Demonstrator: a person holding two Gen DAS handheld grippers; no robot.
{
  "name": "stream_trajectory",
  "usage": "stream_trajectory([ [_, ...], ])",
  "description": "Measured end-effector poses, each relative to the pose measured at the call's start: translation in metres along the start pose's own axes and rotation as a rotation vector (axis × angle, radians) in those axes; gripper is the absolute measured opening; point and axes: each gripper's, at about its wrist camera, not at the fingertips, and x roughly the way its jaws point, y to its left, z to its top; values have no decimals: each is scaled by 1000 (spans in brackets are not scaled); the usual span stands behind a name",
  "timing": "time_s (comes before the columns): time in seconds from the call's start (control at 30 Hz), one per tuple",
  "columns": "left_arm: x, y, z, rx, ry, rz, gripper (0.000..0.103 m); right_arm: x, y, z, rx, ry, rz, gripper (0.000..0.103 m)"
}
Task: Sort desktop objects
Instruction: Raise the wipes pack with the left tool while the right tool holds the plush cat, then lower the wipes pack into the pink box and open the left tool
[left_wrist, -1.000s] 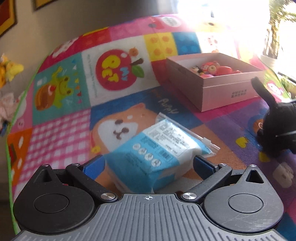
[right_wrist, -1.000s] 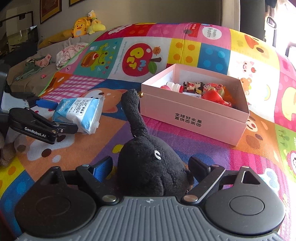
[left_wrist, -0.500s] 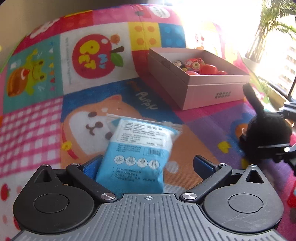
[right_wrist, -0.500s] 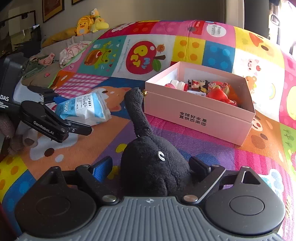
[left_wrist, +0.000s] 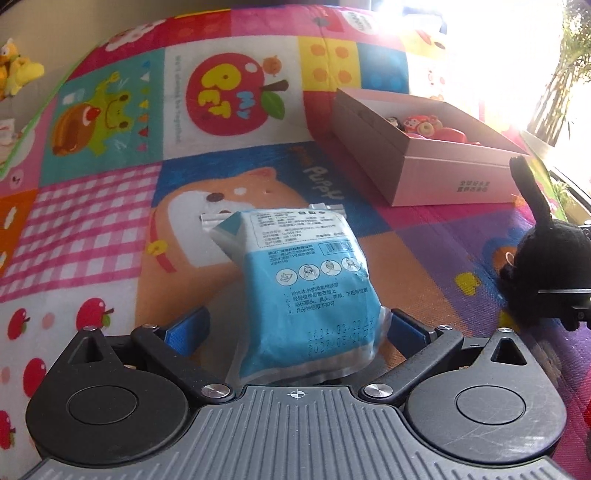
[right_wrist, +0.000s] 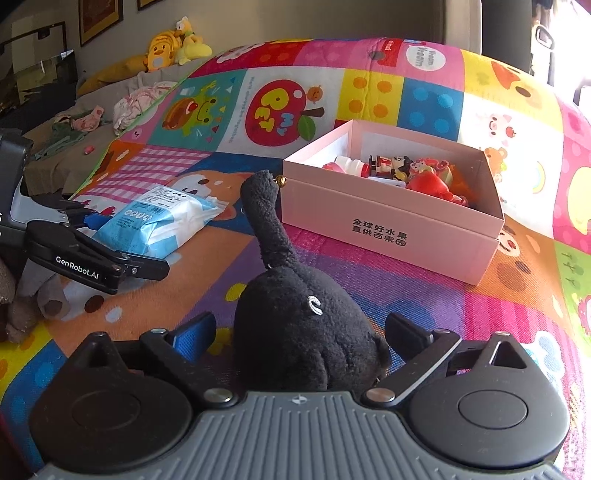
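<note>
While both claws sit low over the patchwork play mat (left_wrist: 110, 206), each has one loose item between its fingers. The left claw (left_wrist: 295, 328) straddles the blue-and-white packet (left_wrist: 306, 280), which lies in the middle of the mat on the puppy panel, its near end tucked between the blue pads. The fingers are spread wider than the packet, and a gap shows on its left side, so I judge this claw released rather than gripping. The right claw (right_wrist: 299, 332) brackets the black plush toy (right_wrist: 295, 332), which sits on the purple patch near the front of the pink box (right_wrist: 388, 225). Its left finger clearly stands off the fur; whether the right one presses in, I cannot tell, though the claw looks open.

The packet is a soft film pouch, probably light, slick and floppy. A pinch at the sealed edge could let it swing or slip; taking it across the fuller middle, with the pads squeezing the padded contents, should hold better. The plush is light and squashy, not fragile. Its thin upright tail would bend away, so the rounded body is the place to take hold, closing well in so the fur compresses.

The pink box, far and to the right of the packet, already holds small colourful toys (right_wrist: 417, 173) and seems the likely destination.
</note>
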Motion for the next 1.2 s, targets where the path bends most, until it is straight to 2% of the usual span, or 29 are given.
stream_trajectory([
  [0.23,-1,0,5,-12,33,6,103,1,-1,0,0,0,1,98],
  [0.33,-9,4,7,-70,-11,13,103,-1,1,1,-11,-5,-6,98],
  [0.47,-11,0,14,-58,-54,8,102,-1,4,2,-32,-10,-8,98],
  [0.53,-8,-4,17,-36,-50,5,89,0,5,4,-37,-11,-5,98],
  [0.57,-5,-6,18,-23,-41,1,76,0,6,4,-38,-11,-5,98],
  [0.83,-7,-10,12,27,-50,9,65,3,6,3,-53,5,-26,98],
  [0.87,-9,-11,11,38,-52,8,64,4,6,3,-55,13,-30,97],
  [0.93,-13,-13,11,53,-56,3,64,5,5,3,-56,30,-24,78],
  [0.97,-15,-14,11,58,-58,-3,63,5,4,3,-54,40,-24,75],
  [1.1,-29,-20,16,66,-76,-37,62,-3,2,6,-48,52,-14,71],
  [1.2,-45,-29,28,92,-116,-64,61,-28,-1,15,-60,-4,-22,71],
])
